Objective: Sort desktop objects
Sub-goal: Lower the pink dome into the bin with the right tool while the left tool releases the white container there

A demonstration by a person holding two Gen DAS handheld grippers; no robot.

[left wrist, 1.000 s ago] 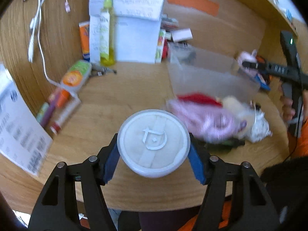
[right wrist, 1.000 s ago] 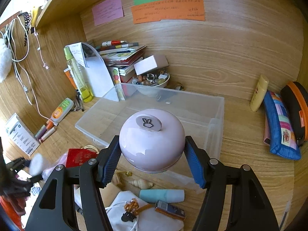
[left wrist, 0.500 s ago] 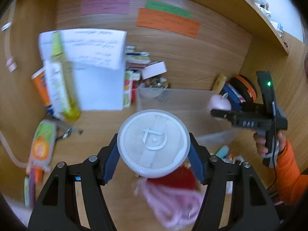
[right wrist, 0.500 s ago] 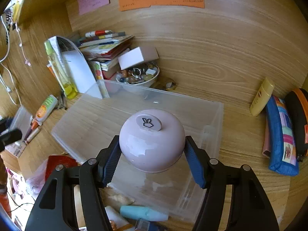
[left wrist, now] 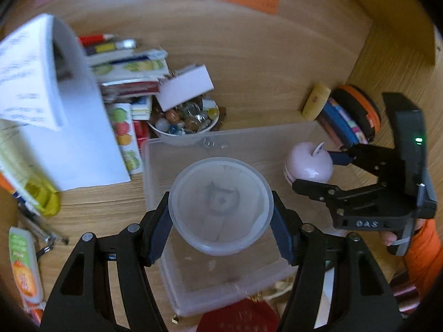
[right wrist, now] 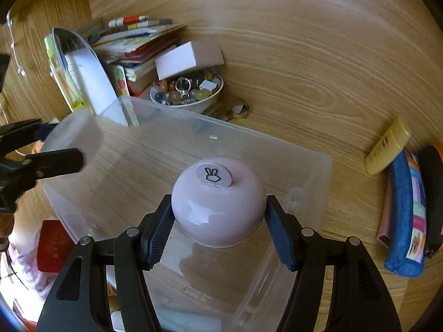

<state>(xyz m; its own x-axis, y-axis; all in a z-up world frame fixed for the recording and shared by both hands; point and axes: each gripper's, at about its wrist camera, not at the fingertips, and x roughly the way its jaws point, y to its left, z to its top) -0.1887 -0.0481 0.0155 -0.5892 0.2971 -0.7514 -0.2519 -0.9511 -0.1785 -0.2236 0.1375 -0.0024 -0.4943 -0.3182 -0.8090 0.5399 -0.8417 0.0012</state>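
My left gripper [left wrist: 220, 228] is shut on a round white plastic jar [left wrist: 220, 204] and holds it over the clear plastic bin [left wrist: 166, 152]. My right gripper [right wrist: 218, 235] is shut on a pink apple-shaped container [right wrist: 218, 210] with a rabbit tag, held over the same bin [right wrist: 318, 171]. In the left wrist view the pink container [left wrist: 308, 164] and the right gripper [left wrist: 318, 170] hang above the bin's right side. In the right wrist view the white jar [right wrist: 73, 138] and the left gripper [right wrist: 55, 144] show at the bin's left edge.
A bowl of beads [right wrist: 188, 91], a white box [right wrist: 188, 59], stacked books [right wrist: 138, 47] and a folded paper [left wrist: 49, 105] stand behind the bin. A yellow tube [right wrist: 387, 146] and pencil cases [right wrist: 407, 210] lie right. A red pouch [left wrist: 238, 318] lies in front.
Both grippers have moved forward and tilted down over the clear bin with their objects still held. The left gripper has swung right, from the desk's left side to above the bin.
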